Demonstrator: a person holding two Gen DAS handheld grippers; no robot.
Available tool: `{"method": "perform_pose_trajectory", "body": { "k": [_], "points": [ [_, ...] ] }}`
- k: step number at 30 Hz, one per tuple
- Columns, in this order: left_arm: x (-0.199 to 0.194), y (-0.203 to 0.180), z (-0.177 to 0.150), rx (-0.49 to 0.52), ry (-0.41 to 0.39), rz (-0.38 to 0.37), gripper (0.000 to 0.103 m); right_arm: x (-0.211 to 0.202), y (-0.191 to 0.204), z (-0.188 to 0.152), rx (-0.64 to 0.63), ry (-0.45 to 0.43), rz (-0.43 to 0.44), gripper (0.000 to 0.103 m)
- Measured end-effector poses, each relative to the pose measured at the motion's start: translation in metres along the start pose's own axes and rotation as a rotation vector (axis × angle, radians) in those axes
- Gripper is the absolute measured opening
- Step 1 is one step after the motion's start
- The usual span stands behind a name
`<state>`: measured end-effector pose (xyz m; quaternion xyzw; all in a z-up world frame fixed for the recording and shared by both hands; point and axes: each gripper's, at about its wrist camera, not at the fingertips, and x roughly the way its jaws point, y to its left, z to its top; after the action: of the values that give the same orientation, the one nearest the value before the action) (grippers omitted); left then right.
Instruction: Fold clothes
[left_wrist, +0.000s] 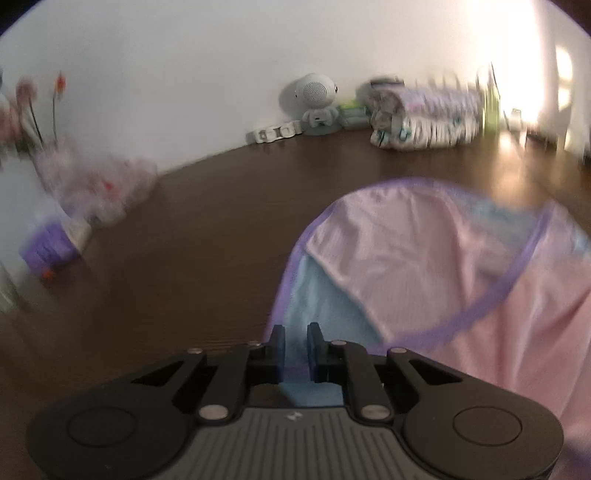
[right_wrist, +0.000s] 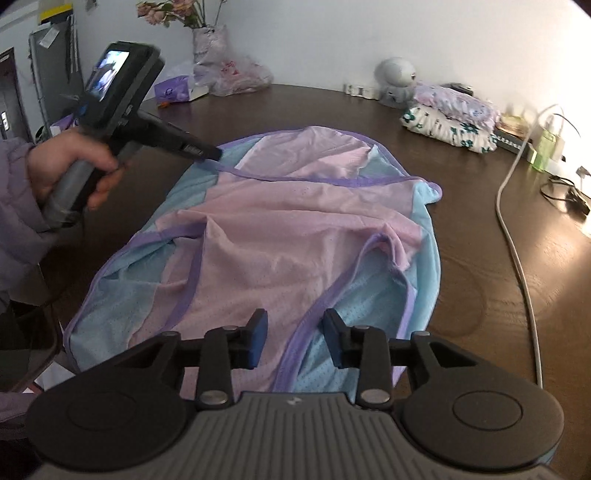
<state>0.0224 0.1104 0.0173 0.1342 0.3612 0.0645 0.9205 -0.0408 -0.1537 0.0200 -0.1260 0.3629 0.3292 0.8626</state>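
Note:
A pink and light-blue garment (right_wrist: 280, 221) with purple trim lies crumpled on the dark wooden table (right_wrist: 480, 258). A person's hand (right_wrist: 70, 162) holds my left gripper (right_wrist: 216, 154) at the garment's far left edge, its tips on the purple hem. In the left wrist view the left gripper (left_wrist: 295, 345) has its jaws nearly together with blue fabric and hem of the garment (left_wrist: 424, 258) pinched between them. My right gripper (right_wrist: 295, 341) stands open just above the garment's near edge. A purple hem runs under the gap, and the pads do not press on it.
A stack of folded clothes (right_wrist: 454, 118) and a white robot-shaped speaker (right_wrist: 397, 79) stand at the back by the wall. A white cable (right_wrist: 517, 251) trails down the table's right side. At the back left are a flower vase (right_wrist: 208, 40), a plastic bag (right_wrist: 236, 75) and a purple tissue box (right_wrist: 173, 88).

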Motion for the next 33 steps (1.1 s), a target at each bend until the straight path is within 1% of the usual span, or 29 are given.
{"method": "perform_pose_trajectory", "body": {
  "k": [2, 5, 6, 8, 10, 11, 13, 15, 16, 17, 18, 19, 20, 21, 22, 23, 25, 26, 28, 29, 32, 33],
  "points": [
    [-0.007, 0.002, -0.01, 0.019, 0.016, 0.046, 0.005, 0.005, -0.005, 0.007, -0.019, 0.01, -0.009, 0.031],
    [-0.019, 0.004, -0.025, 0.047, 0.039, 0.115, 0.002, 0.017, -0.016, 0.023, -0.05, 0.031, -0.049, 0.028],
    [-0.023, 0.005, -0.031, 0.056, 0.05, 0.14, 0.0, 0.023, -0.018, 0.03, -0.072, 0.034, -0.081, 0.022],
    [-0.036, -0.001, -0.047, 0.089, 0.075, 0.196, 0.0, 0.036, -0.024, 0.042, -0.117, 0.039, -0.145, 0.018],
    [-0.052, -0.012, -0.063, 0.127, 0.075, 0.228, 0.0, 0.055, -0.027, 0.058, -0.172, 0.029, -0.209, 0.017],
    [-0.06, -0.017, -0.07, 0.143, 0.076, 0.231, 0.0, 0.065, -0.028, 0.065, -0.196, 0.021, -0.234, 0.017],
    [-0.077, -0.024, -0.072, 0.157, 0.081, 0.161, 0.0, 0.087, -0.029, 0.081, -0.248, 0.009, -0.294, 0.017],
    [-0.095, -0.031, -0.075, 0.171, 0.085, 0.091, 0.0, 0.091, -0.031, 0.093, -0.245, 0.011, -0.327, 0.017],
    [-0.103, -0.035, -0.076, 0.178, 0.088, 0.056, 0.004, 0.078, -0.032, 0.091, -0.212, -0.019, -0.293, 0.018],
    [-0.111, -0.034, -0.076, 0.169, 0.086, 0.017, 0.013, 0.065, -0.034, 0.09, -0.18, -0.05, -0.26, 0.022],
    [-0.115, -0.024, -0.072, 0.113, 0.062, -0.028, 0.017, 0.051, -0.035, 0.088, -0.147, -0.08, -0.226, 0.032],
    [-0.119, -0.012, -0.067, 0.059, 0.012, -0.059, 0.018, 0.038, -0.036, 0.086, -0.113, -0.11, -0.19, 0.037],
    [-0.121, -0.002, -0.062, 0.011, -0.035, -0.091, 0.024, 0.024, -0.038, 0.076, -0.067, -0.126, -0.136, 0.038],
    [-0.12, 0.006, -0.059, -0.023, -0.074, -0.124, 0.034, 0.013, -0.039, 0.064, -0.026, -0.124, -0.085, 0.038],
    [-0.117, 0.012, -0.056, -0.051, -0.105, -0.156, 0.037, 0.006, -0.037, 0.05, -0.001, -0.113, -0.067, 0.038],
    [-0.109, 0.016, -0.053, -0.064, -0.111, -0.188, 0.04, 0.0, -0.036, 0.037, 0.024, -0.102, -0.05, 0.038],
    [-0.094, 0.022, -0.048, -0.085, -0.118, -0.247, 0.04, -0.009, -0.029, 0.012, 0.05, -0.077, -0.05, 0.038],
    [-0.084, 0.021, -0.047, -0.083, -0.099, -0.259, 0.04, -0.012, -0.027, 0.001, 0.06, -0.062, -0.047, 0.037],
    [-0.07, 0.017, -0.048, -0.075, -0.06, -0.254, 0.039, -0.016, -0.028, -0.017, 0.087, -0.031, -0.051, 0.034],
    [-0.066, 0.015, -0.05, -0.067, -0.048, -0.251, 0.039, -0.023, -0.029, -0.025, 0.094, -0.036, -0.056, 0.034],
    [-0.061, 0.01, -0.059, -0.036, -0.026, -0.282, 0.039, -0.04, -0.038, -0.041, 0.109, -0.034, -0.069, 0.034],
    [-0.063, 0.01, -0.062, -0.032, -0.032, -0.291, 0.041, -0.046, -0.042, -0.045, 0.113, -0.031, -0.074, 0.036]
  ]
}}
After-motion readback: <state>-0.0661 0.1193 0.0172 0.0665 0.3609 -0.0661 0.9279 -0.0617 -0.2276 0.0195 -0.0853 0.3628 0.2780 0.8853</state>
